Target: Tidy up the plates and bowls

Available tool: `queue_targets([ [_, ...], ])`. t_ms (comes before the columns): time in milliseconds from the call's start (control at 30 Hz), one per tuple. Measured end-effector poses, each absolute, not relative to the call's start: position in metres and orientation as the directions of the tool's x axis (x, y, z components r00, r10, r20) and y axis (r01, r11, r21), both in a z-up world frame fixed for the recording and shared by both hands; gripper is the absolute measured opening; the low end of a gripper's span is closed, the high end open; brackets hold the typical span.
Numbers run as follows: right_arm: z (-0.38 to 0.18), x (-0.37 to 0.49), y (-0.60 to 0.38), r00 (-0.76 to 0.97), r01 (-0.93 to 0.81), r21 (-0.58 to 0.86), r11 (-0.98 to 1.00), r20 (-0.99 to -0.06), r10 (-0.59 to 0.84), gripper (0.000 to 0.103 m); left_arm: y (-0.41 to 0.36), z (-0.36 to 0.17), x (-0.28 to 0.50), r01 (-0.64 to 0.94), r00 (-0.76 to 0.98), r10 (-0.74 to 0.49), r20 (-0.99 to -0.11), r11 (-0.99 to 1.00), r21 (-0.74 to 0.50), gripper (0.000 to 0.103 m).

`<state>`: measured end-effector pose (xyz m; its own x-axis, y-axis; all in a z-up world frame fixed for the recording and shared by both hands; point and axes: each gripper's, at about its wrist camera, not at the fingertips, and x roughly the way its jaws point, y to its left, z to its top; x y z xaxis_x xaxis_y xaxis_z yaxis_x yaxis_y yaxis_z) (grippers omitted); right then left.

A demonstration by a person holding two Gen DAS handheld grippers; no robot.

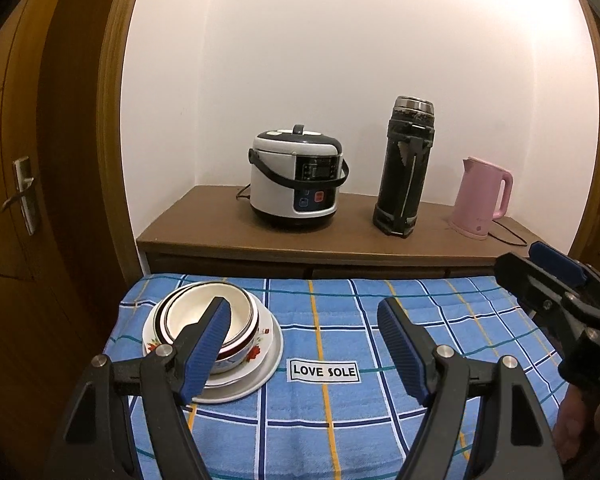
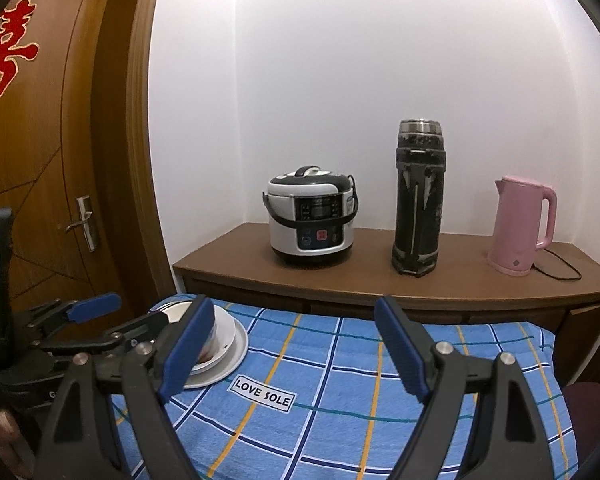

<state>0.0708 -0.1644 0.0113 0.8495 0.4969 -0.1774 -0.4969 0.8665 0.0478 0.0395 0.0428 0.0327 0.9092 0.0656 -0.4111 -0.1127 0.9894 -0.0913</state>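
Note:
Nested bowls (image 1: 208,314) with dark rims and red flower prints sit on stacked white plates (image 1: 260,372) at the far left of the blue checked cloth (image 1: 340,420). The stack also shows in the right wrist view (image 2: 224,344), partly hidden by fingers. My left gripper (image 1: 304,320) is open and empty, just right of and above the stack. My right gripper (image 2: 294,320) is open and empty over the middle of the cloth. The right gripper shows at the right edge of the left wrist view (image 1: 556,296); the left gripper shows at the left in the right wrist view (image 2: 96,320).
Behind the cloth-covered table stands a brown sideboard (image 1: 220,232) with a white rice cooker (image 1: 296,180), a tall black thermos (image 1: 406,168) and a pink kettle (image 1: 484,198) with its cord. A wooden door (image 1: 24,160) is at the left. A "LOVE SOLE" label (image 1: 324,371) is on the cloth.

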Motion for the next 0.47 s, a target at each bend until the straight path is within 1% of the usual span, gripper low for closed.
queue_targets([
  [167, 0.014, 0.066, -0.173, 0.858, -0.487, 0.05, 0.872, -0.16, 0.488, 0.085, 0.036, 0.037, 0.037, -0.096, 0.919, 0.052, -0.391, 0.991, -0.094, 0.081],
  [267, 0.014, 0.065, -0.178, 0.861, -0.482, 0.054, 0.875, -0.157, 0.484, 0.085, 0.033, 0.037, 0.037, -0.08, 0.921, 0.036, -0.388, 0.992, -0.1, 0.081],
  [467, 0.012, 0.063, -0.186, 0.864, -0.476, 0.061, 0.878, -0.157, 0.479, 0.086, 0.022, 0.038, 0.037, -0.068, 0.921, 0.034, -0.388, 0.995, -0.074, 0.081],
])
